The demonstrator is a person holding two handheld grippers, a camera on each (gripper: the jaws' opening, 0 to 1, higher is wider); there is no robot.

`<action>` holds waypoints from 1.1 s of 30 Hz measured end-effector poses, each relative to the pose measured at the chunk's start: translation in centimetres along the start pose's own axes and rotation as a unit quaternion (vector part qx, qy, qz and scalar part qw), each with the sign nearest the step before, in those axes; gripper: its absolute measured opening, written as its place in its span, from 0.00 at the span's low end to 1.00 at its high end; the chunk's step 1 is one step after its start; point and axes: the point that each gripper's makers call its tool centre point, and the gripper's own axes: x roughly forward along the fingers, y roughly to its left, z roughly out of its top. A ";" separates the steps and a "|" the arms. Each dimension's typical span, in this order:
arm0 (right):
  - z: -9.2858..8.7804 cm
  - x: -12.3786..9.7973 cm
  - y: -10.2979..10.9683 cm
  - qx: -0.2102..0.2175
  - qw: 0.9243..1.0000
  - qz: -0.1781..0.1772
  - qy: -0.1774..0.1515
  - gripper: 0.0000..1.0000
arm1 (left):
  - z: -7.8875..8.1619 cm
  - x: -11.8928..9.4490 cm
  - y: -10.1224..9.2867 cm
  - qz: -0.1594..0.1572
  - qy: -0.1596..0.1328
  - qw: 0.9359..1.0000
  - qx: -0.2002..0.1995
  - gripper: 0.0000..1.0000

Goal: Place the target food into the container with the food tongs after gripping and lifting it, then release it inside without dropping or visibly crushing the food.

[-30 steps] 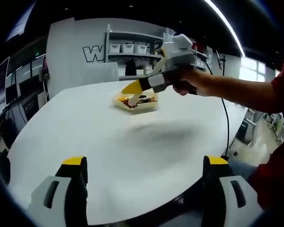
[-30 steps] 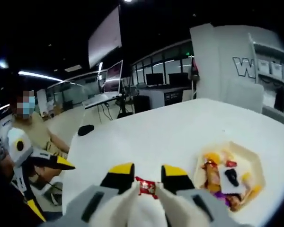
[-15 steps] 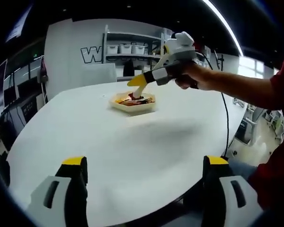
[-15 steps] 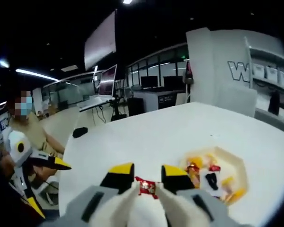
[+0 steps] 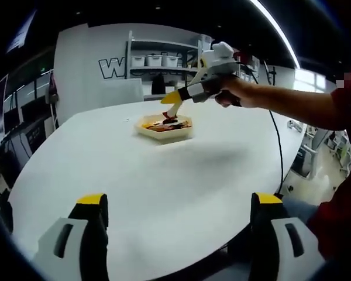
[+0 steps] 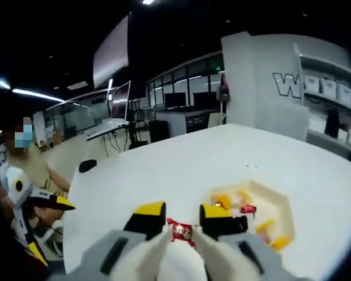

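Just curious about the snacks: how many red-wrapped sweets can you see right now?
2, possibly more hidden: one red sweet gripped between the right tool tips, another red sweet lying in the tray.

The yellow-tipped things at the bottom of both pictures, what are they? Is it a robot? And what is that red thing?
No robot: a person holds a grabbing tool in each hand, and a small camera rides on each tool. The left gripper view looks across the white table past the left claw, which is open and empty. Farther off you see the person's hand holding the right claw above a pale tray of snacks. The right gripper view looks along that claw. White tongs sit in it, pinching a red wrapped candy, with the tray beyond to the right.
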 end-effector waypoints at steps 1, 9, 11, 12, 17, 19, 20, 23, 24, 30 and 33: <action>0.0 0.1 -0.4 0.003 1.000 -0.004 0.000 0.16 | 0.0 0.0 0.0 0.000 0.000 1.000 0.000 0.99; -0.5 1.0 -2.8 0.038 0.999 -0.016 0.003 0.16 | 0.0 0.2 0.5 0.004 0.003 1.000 0.002 0.98; -0.5 1.3 -3.6 0.039 0.999 -0.020 0.003 0.16 | 0.1 0.3 0.5 0.004 0.003 1.000 0.002 0.98; -0.5 1.3 -3.7 0.041 0.999 -0.022 0.003 0.16 | 0.1 0.3 0.6 0.004 0.004 1.000 0.002 0.98; -0.3 1.7 -4.9 0.045 0.998 -0.039 0.000 0.17 | 0.0 0.7 0.7 0.003 0.006 1.000 0.004 0.98; -0.1 2.1 -5.4 0.046 0.998 -0.041 -0.001 0.17 | 0.0 0.8 0.8 0.004 0.008 1.000 0.003 0.98; -0.1 2.2 -5.6 0.046 0.998 -0.042 -0.001 0.17 | 0.0 0.8 0.8 0.004 0.007 1.000 0.004 0.98; -0.2 2.5 -6.0 0.044 0.998 -0.045 0.001 0.17 | 0.0 0.9 1.0 0.005 0.007 1.000 0.002 0.98; -0.2 2.6 -6.2 0.042 0.998 -0.047 0.002 0.17 | 0.0 0.9 1.1 0.006 0.008 1.000 0.002 0.98; 0.0 3.1 -6.6 0.043 0.998 -0.049 0.001 0.17 | -0.2 1.1 1.4 0.008 0.013 1.000 0.002 0.98; 0.8 3.4 -6.7 0.036 0.998 -0.045 -0.016 0.20 | -0.3 1.2 1.5 0.008 0.013 1.000 0.000 0.98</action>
